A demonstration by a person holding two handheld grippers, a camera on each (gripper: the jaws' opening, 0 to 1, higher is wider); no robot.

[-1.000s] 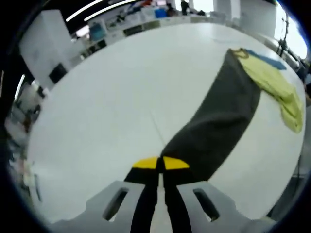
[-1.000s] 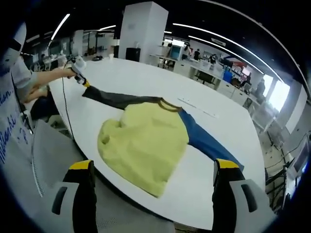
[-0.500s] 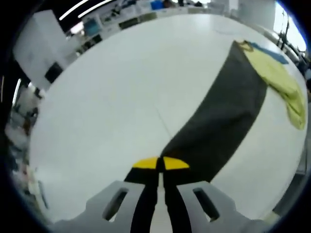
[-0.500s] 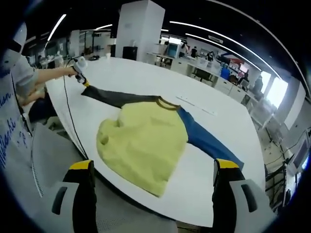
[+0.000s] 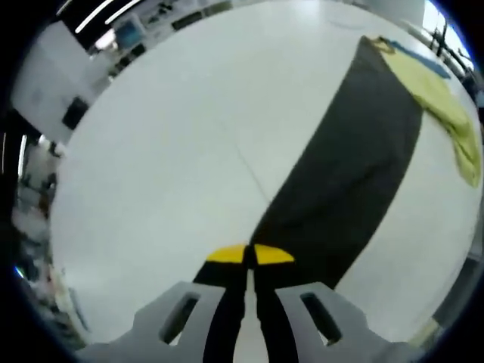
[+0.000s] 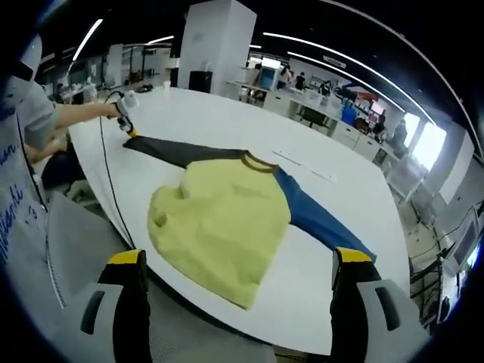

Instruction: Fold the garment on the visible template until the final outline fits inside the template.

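Observation:
A sweatshirt lies on the white table [image 6: 227, 125]: its yellow body [image 6: 223, 219] is bunched near the front edge, a dark grey sleeve [image 6: 178, 153] runs left, and a blue sleeve [image 6: 321, 223] runs right. My left gripper [image 5: 248, 255] is shut on the cuff end of the grey sleeve [image 5: 344, 174], which stretches away to the yellow body [image 5: 442, 106]. In the right gripper view the left gripper [image 6: 125, 121] shows far left, held by a person's hand. My right gripper [image 6: 238, 265] hangs open in front of the table's near edge, apart from the garment.
A person's sleeve and body [image 6: 23, 174] fill the left edge of the right gripper view, with a thin cable [image 6: 106, 189] running down. Desks, a white pillar [image 6: 215, 45] and shelving stand behind the table. Bare tabletop [image 5: 174, 151] spreads left of the grey sleeve.
The left gripper has pulled the grey sleeve further out, so it lies longer and straighter. The yellow body has slid slightly left. The right gripper has stayed put.

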